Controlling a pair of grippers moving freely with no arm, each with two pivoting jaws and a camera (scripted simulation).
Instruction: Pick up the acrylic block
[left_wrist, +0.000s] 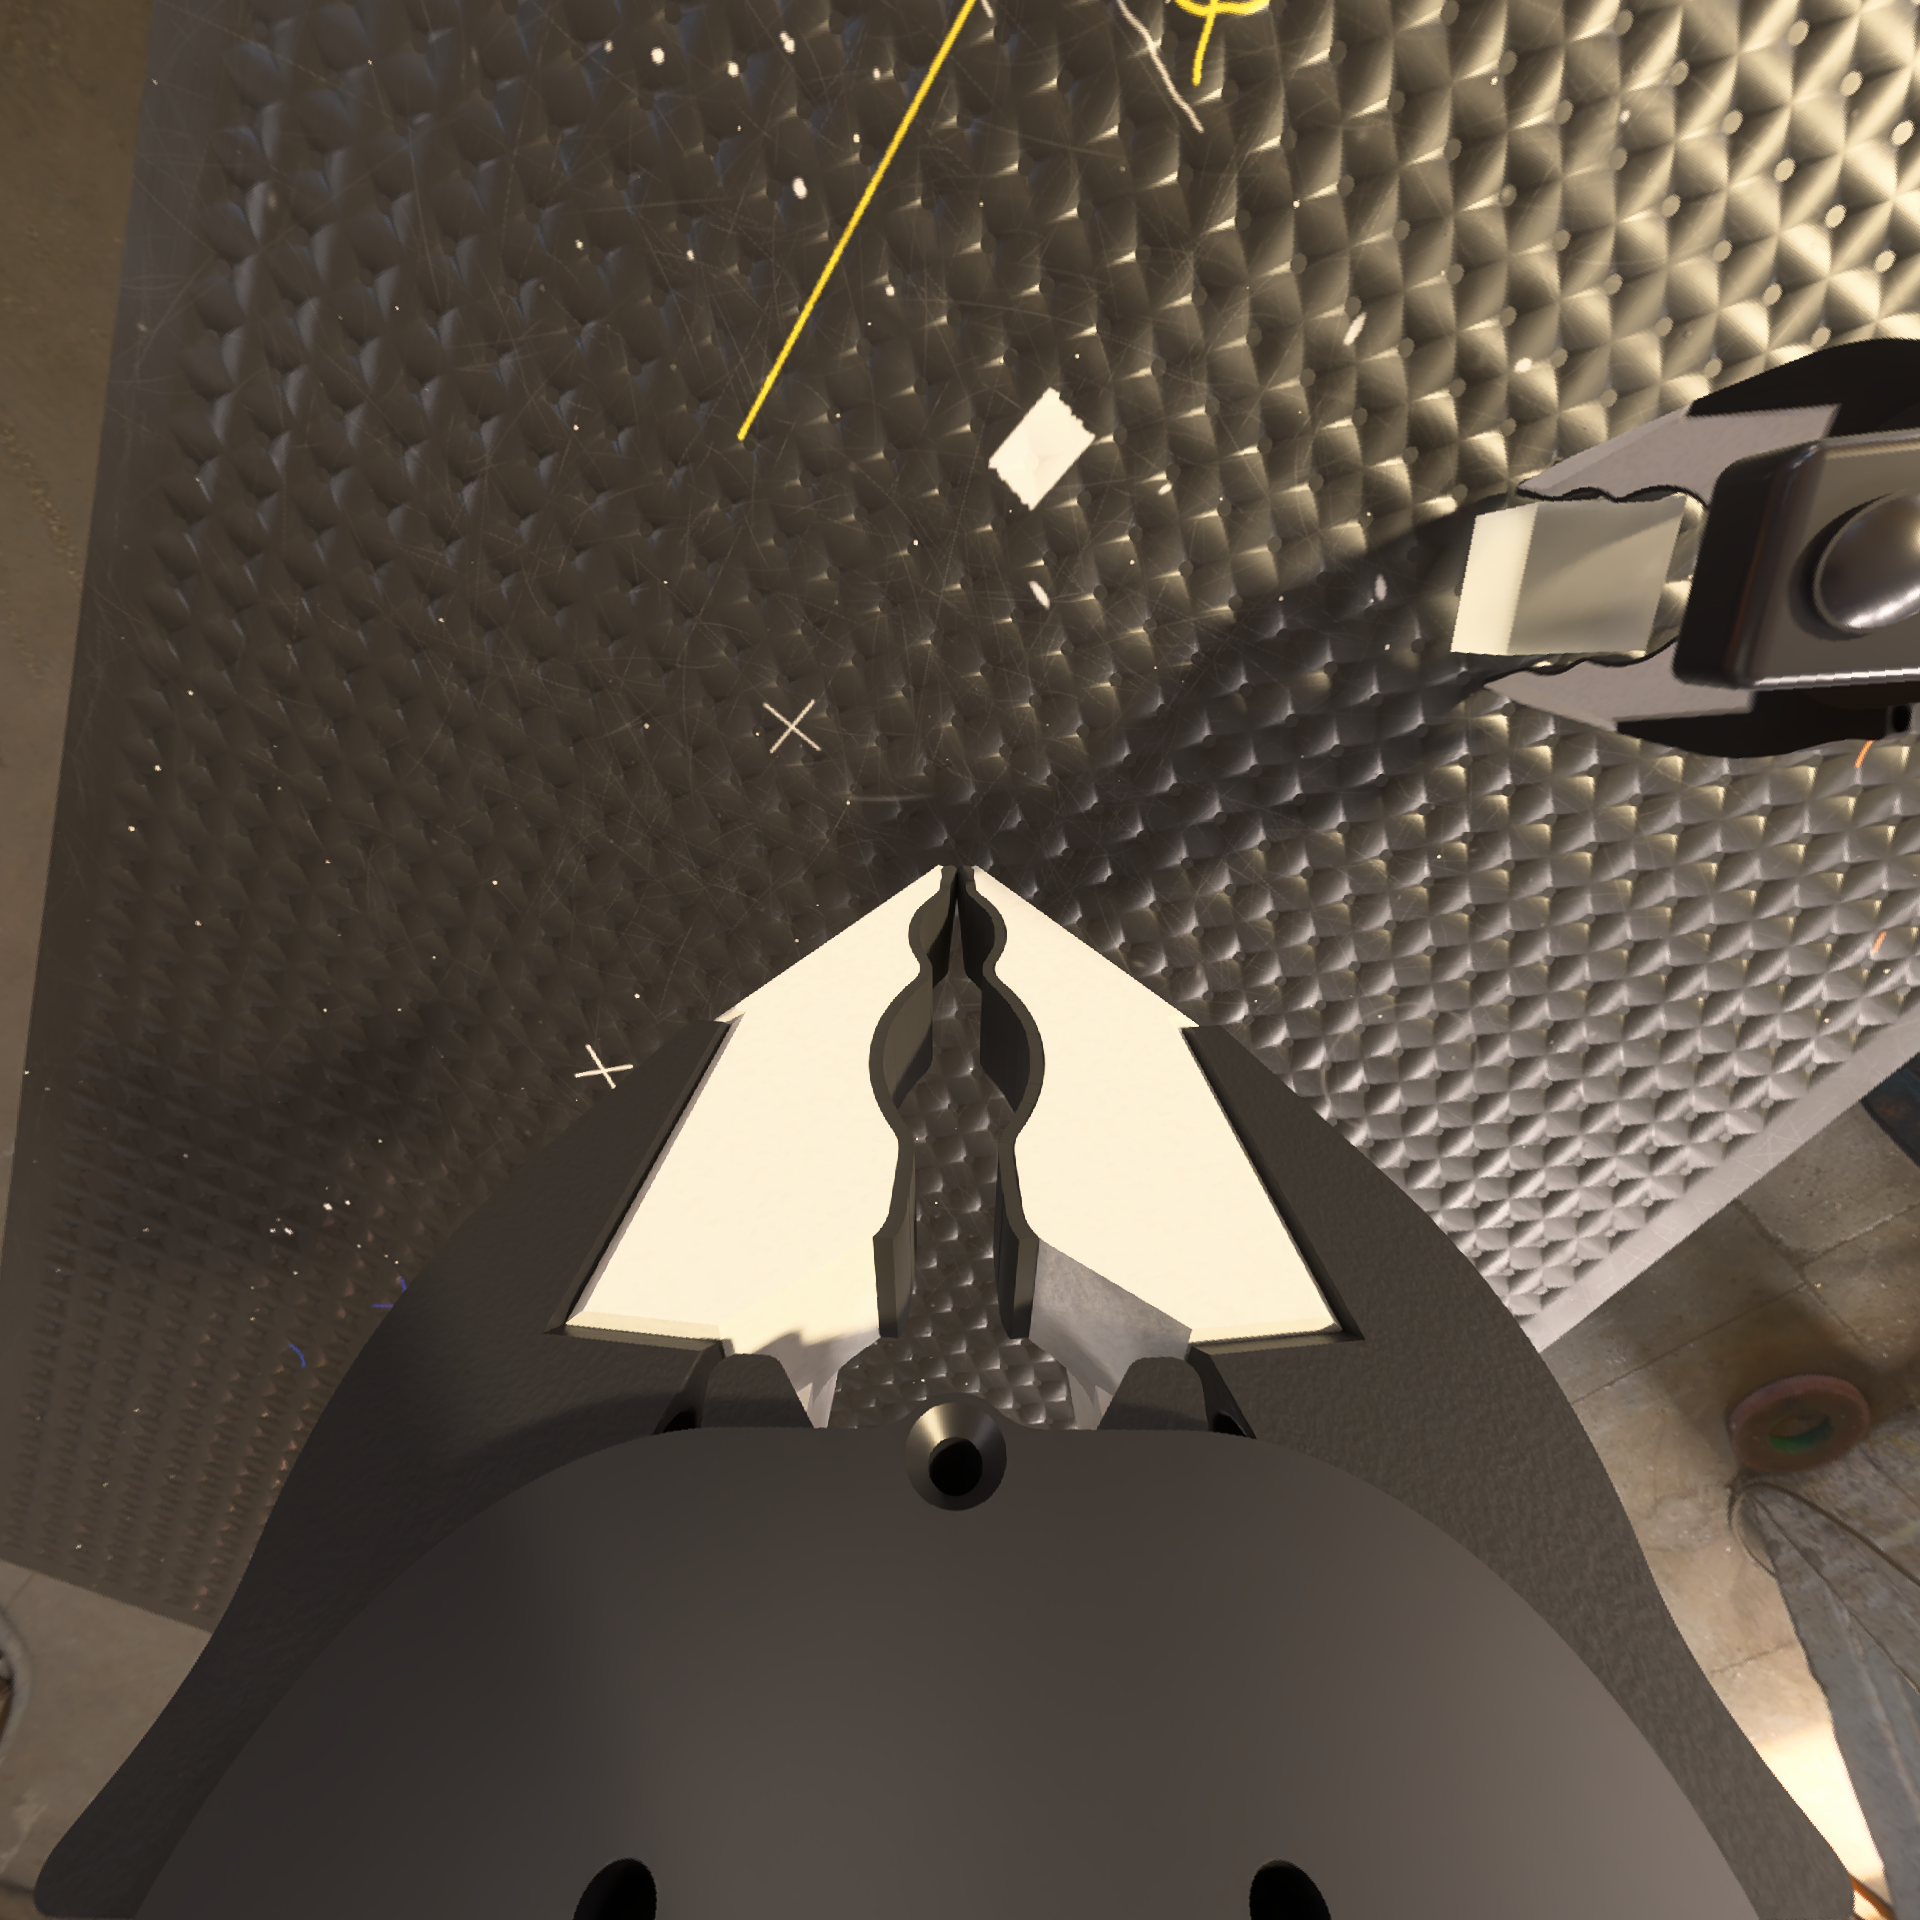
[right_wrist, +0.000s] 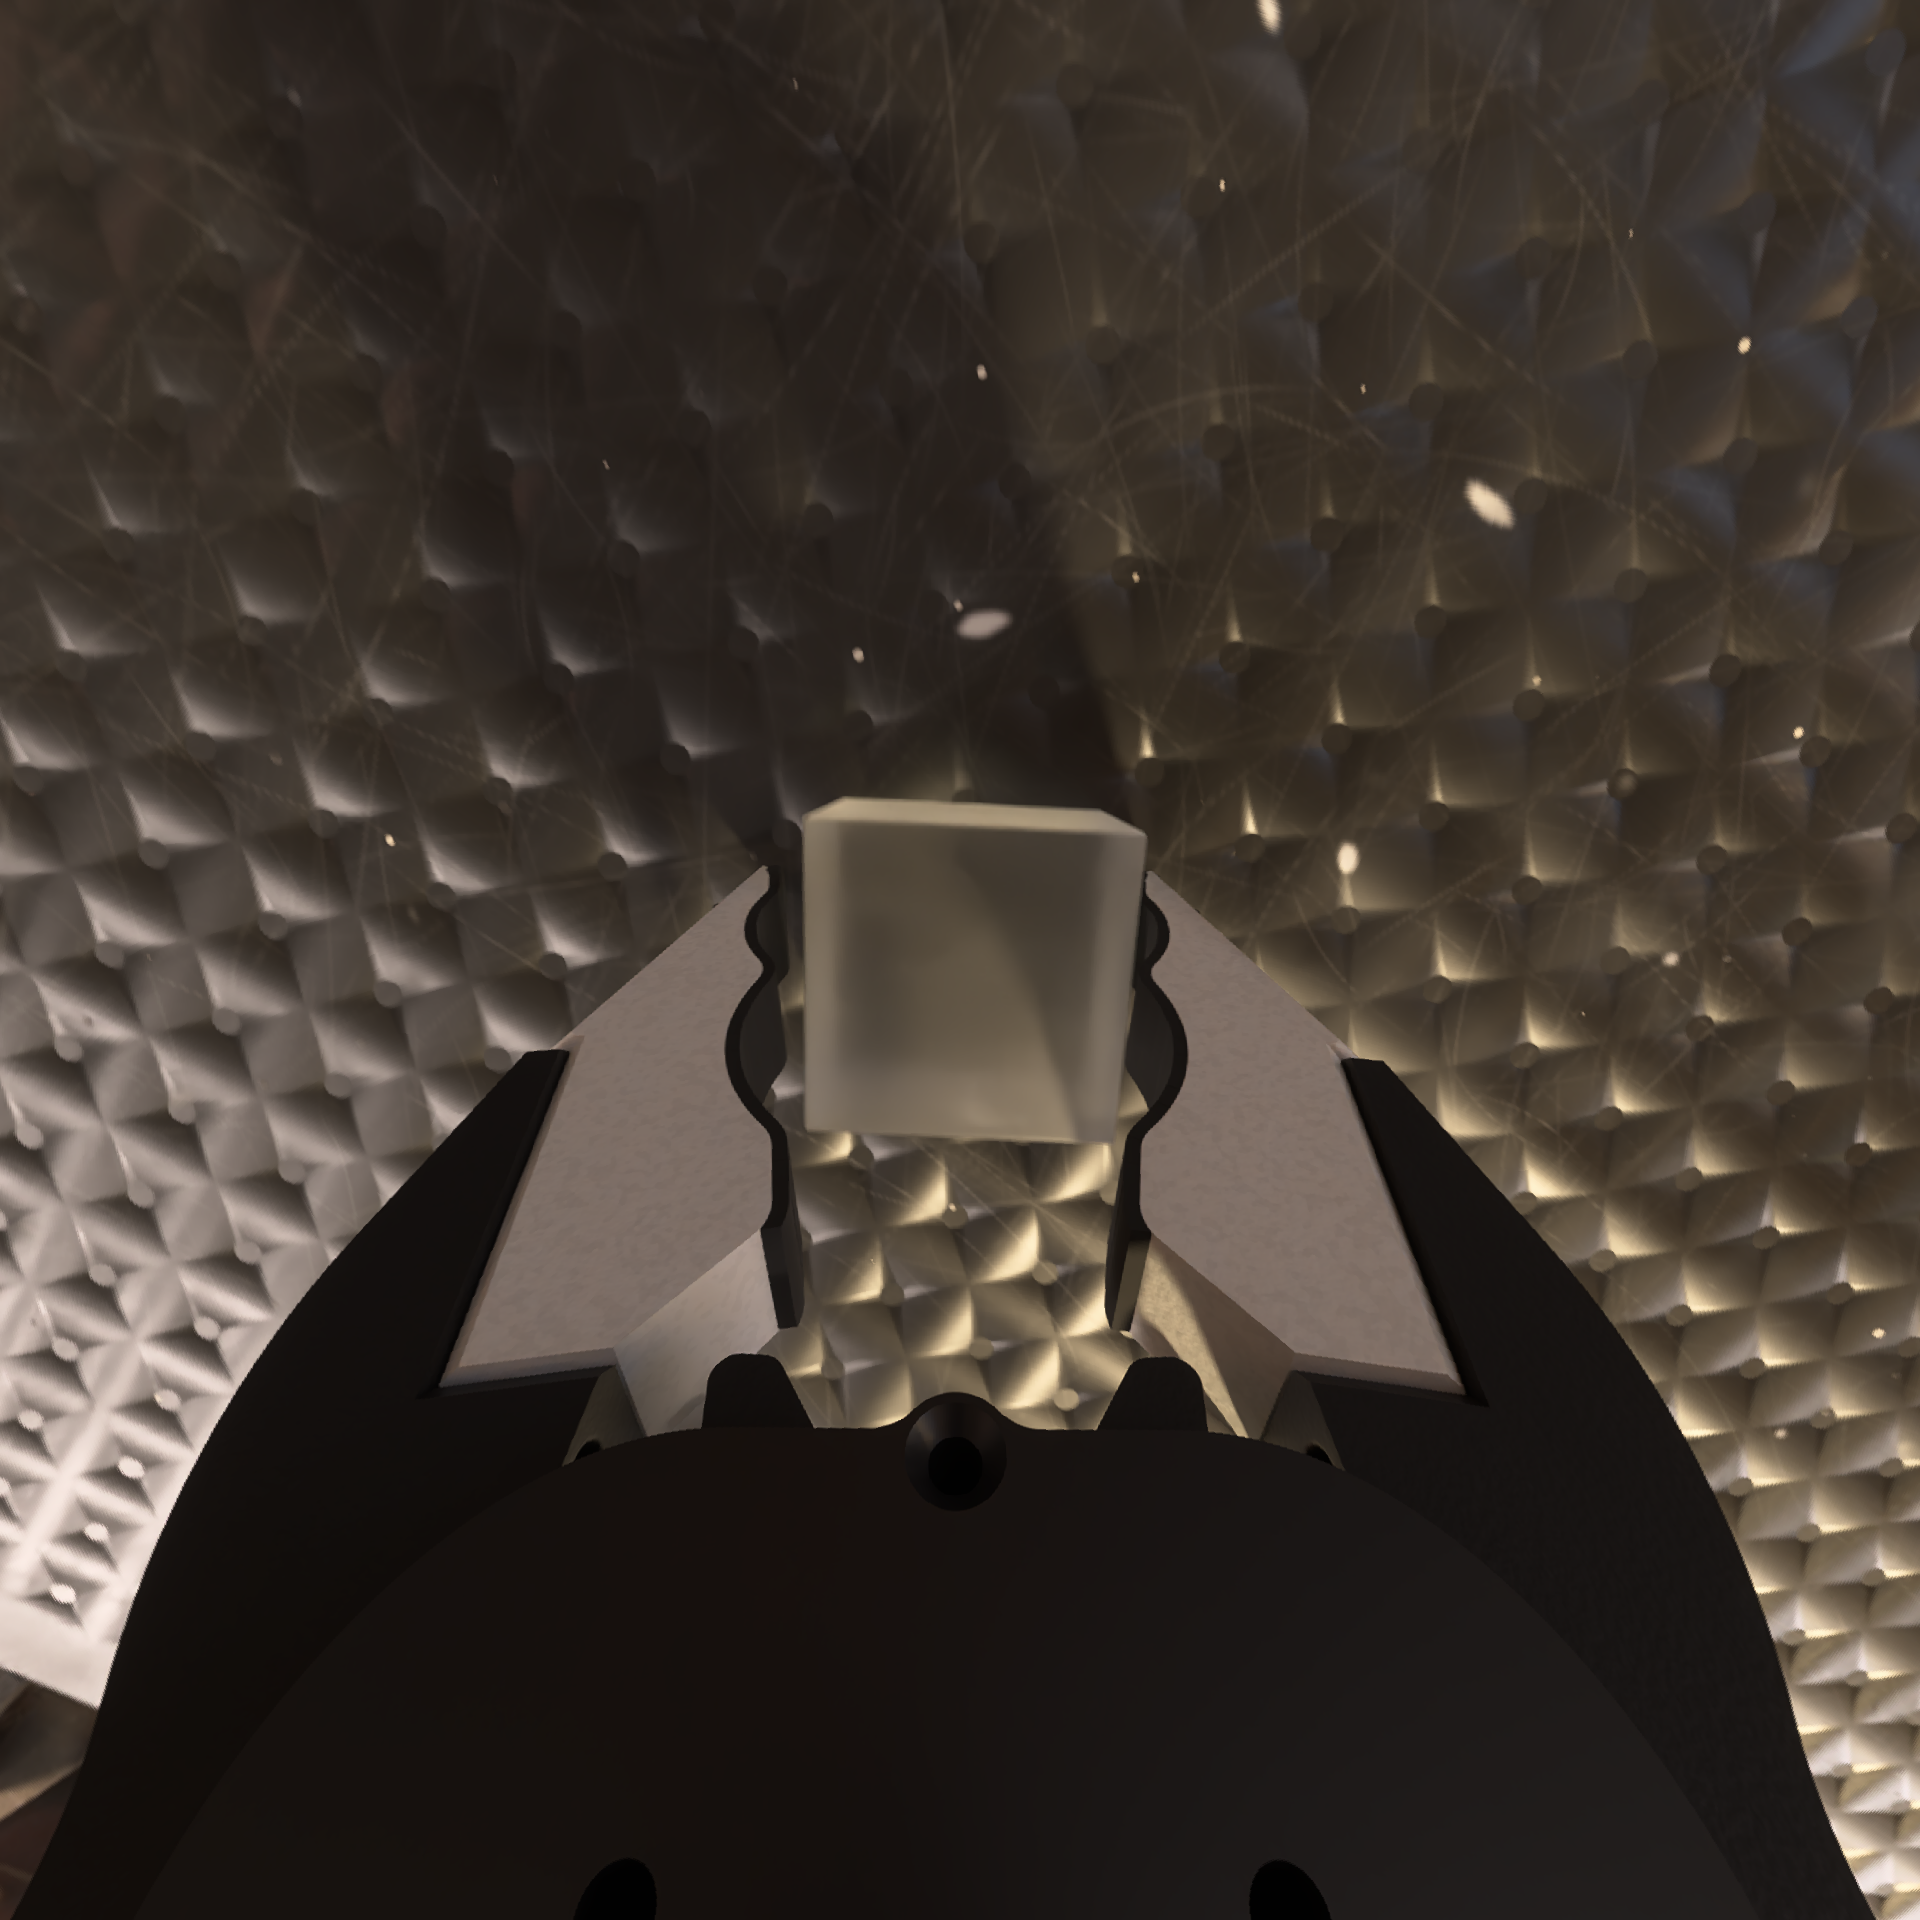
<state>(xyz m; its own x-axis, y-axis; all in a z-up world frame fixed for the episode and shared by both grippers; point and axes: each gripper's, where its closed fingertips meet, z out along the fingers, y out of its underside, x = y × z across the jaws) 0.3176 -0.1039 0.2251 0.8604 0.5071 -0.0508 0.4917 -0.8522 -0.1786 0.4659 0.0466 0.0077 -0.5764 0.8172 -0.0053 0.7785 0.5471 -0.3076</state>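
Observation:
The acrylic block (right_wrist: 966, 977) is a frosted, pale cube held between the two fingers of my right gripper (right_wrist: 961, 883), above the patterned metal table (right_wrist: 416, 727). The right gripper is shut on the block. In the left wrist view the same block (left_wrist: 1569, 587) shows at the right edge, clamped in the right gripper (left_wrist: 1496, 582) and lifted off the table, with its shadow below. My left gripper (left_wrist: 956, 873) is shut and empty, its fingertips touching, over the middle of the table (left_wrist: 520, 623).
A small white square patch (left_wrist: 1041, 454), a yellow line (left_wrist: 852, 229) and two white cross marks (left_wrist: 795, 725) lie on the table. The table's right edge (left_wrist: 1558, 1309) drops to a floor with a round reddish disc (left_wrist: 1797, 1418). Its left edge runs down the left side.

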